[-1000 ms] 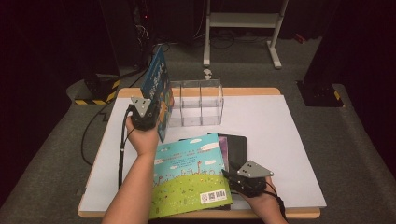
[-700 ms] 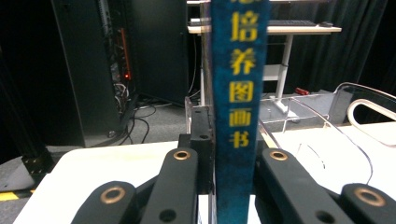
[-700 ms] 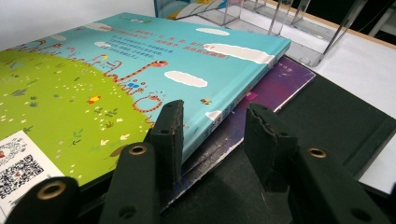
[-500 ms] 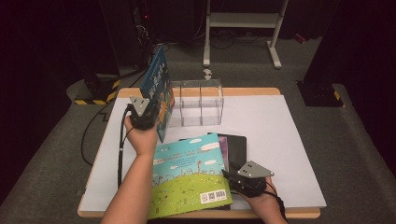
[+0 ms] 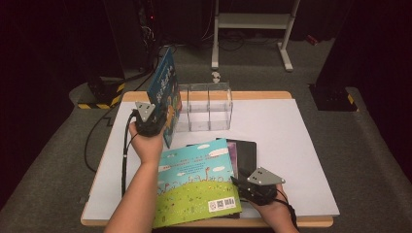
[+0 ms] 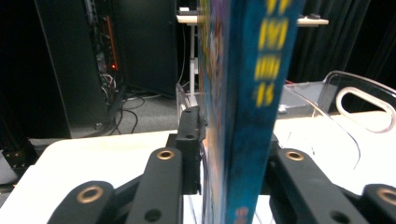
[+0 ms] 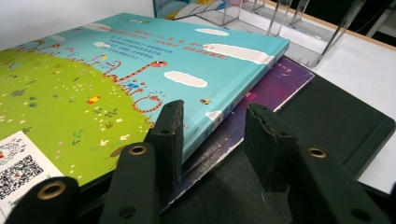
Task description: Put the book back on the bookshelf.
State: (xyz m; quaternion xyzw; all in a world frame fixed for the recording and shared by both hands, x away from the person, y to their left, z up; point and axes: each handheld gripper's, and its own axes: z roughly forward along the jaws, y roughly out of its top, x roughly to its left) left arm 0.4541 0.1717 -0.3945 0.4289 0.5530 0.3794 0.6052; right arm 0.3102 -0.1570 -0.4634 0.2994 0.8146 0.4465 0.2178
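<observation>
Four books in all: one blue hardback (image 5: 164,90) standing upright, and three stacked flat, namely a green-and-turquoise picture book (image 5: 197,182), a thin purple book (image 7: 275,81) and a black book (image 5: 247,154). One clear acrylic three-compartment rack (image 5: 206,108). Two black claws (image 5: 149,127) (image 5: 241,187). One white surface (image 5: 291,145).

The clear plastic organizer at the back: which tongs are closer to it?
Left. The left tongs stand beside the clear organizer, around the upright blue book; the right tongs sit at the table's near edge by the stacked books.
</observation>
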